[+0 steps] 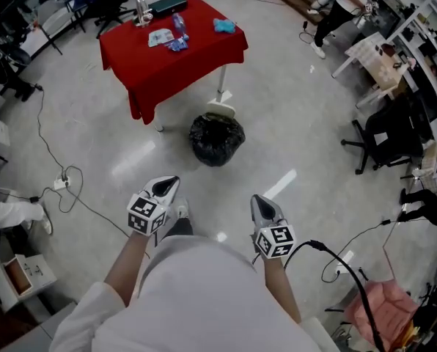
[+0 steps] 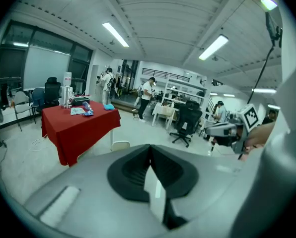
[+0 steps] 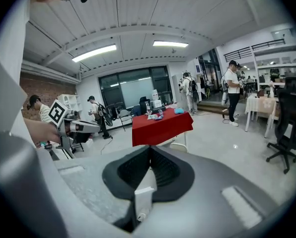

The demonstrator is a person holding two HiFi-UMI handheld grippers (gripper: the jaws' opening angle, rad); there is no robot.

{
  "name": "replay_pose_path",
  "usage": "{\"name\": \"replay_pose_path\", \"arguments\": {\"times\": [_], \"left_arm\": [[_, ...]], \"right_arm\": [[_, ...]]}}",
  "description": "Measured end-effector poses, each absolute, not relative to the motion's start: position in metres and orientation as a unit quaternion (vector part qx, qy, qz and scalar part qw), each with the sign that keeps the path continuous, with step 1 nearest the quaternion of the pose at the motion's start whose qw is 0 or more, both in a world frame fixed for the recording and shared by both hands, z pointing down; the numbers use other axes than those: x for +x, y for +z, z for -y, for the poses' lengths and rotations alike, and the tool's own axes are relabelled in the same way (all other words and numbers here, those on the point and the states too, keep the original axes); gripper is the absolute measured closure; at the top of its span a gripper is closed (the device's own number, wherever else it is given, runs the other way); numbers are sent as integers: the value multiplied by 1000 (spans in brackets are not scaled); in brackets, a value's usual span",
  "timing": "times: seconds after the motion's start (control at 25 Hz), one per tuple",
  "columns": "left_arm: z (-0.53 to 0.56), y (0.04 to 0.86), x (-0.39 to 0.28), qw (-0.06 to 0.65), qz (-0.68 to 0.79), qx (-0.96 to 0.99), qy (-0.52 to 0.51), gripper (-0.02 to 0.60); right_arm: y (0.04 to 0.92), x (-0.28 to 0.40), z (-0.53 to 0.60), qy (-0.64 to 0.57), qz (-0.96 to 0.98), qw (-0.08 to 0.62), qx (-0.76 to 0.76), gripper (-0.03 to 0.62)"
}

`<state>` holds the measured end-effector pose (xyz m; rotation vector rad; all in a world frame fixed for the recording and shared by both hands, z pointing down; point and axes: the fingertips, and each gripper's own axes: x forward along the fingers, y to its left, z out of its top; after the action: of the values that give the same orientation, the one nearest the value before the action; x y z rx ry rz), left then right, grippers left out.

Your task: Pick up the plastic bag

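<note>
L gripper [image 1: 169, 184], R gripper [image 1: 257, 201] shut, prob. crinkly bag [image 1: 216, 139]

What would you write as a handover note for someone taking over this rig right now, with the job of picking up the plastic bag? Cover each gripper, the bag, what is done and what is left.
Left gripper: jaws shut, nothing between them, held low in front of the person.
Right gripper: jaws shut, empty, level with the left.
Plastic bag: black, sitting on the floor ahead of both grippers, just in front of the red table. Neither gripper touches it.
Done: nothing yet; the bag is untouched.
Left: step closer, open one gripper's jaws, close them on the bag's gathered top, probably the easiest hold, and lift.
</note>
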<state>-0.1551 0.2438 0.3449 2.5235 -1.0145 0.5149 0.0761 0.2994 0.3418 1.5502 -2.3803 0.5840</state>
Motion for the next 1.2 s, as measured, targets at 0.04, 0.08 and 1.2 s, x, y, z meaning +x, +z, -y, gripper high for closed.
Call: {"name": "replay_pose_path", "arguments": {"times": [0.04, 0.08, 1.2], "left_arm": [[-232, 345, -159, 185, 356, 897, 185, 578], [-221, 346, -162, 185, 351, 899, 187, 578], [-55, 382, -170, 197, 313, 903, 219, 578]], "right_arm": [[341, 73, -289, 200, 812, 120, 534, 592], [340, 69, -280, 200, 810, 121, 538, 592], [377, 66, -113, 222, 798, 171, 534, 592]]}}
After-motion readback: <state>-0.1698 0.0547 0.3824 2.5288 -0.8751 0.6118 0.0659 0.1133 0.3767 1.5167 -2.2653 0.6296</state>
